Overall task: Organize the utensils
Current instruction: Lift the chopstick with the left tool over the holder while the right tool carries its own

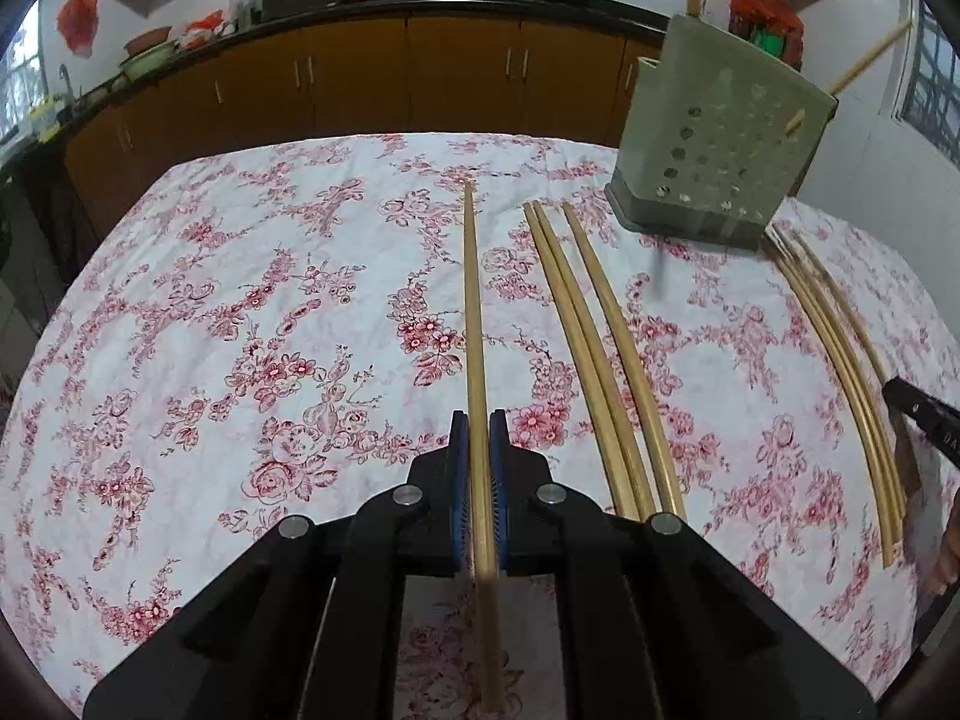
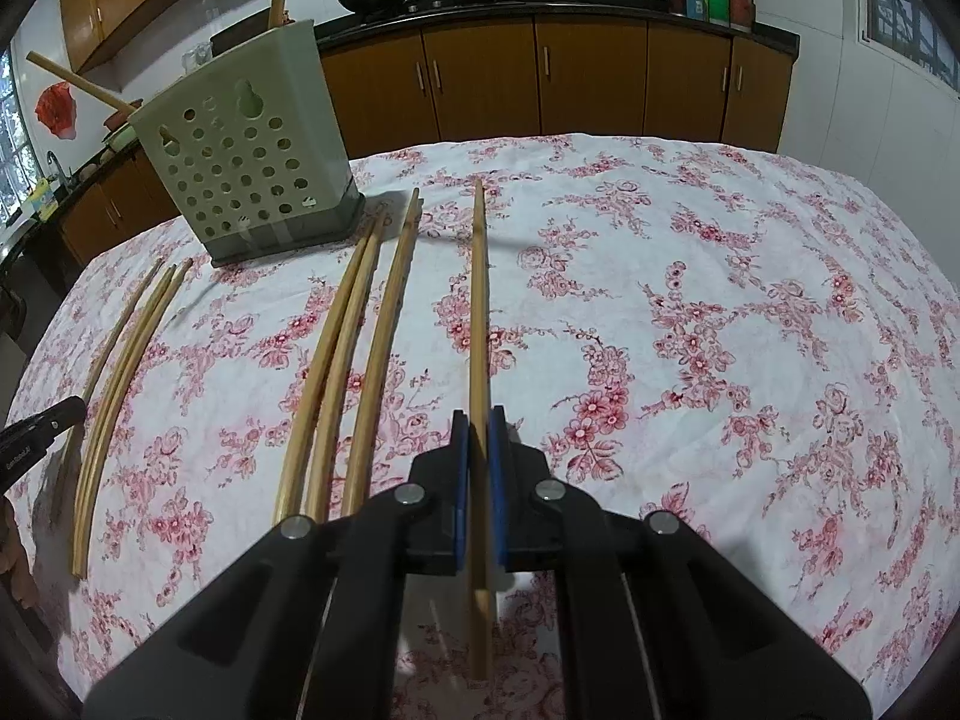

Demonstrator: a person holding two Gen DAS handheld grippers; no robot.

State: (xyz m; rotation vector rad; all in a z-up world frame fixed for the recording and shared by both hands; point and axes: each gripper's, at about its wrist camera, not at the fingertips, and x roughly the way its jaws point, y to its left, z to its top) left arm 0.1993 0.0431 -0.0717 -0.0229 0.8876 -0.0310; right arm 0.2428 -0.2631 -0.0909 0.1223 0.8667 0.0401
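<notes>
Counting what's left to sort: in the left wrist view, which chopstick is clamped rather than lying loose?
The lone chopstick running up the centre: the left gripper is shut on it. The three beside it lie free on the floral cloth.

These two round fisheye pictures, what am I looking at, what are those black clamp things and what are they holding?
Each picture comes from a camera mounted on a hand-held gripper, looking along its two fingers. A person carries one in each hand. The left gripper is shut on one chopstick; the right gripper is shut on another chopstick. More loose chopsticks lie on the floral tablecloth. A green perforated utensil holder stands at the back, with chopsticks already poking out.
</notes>
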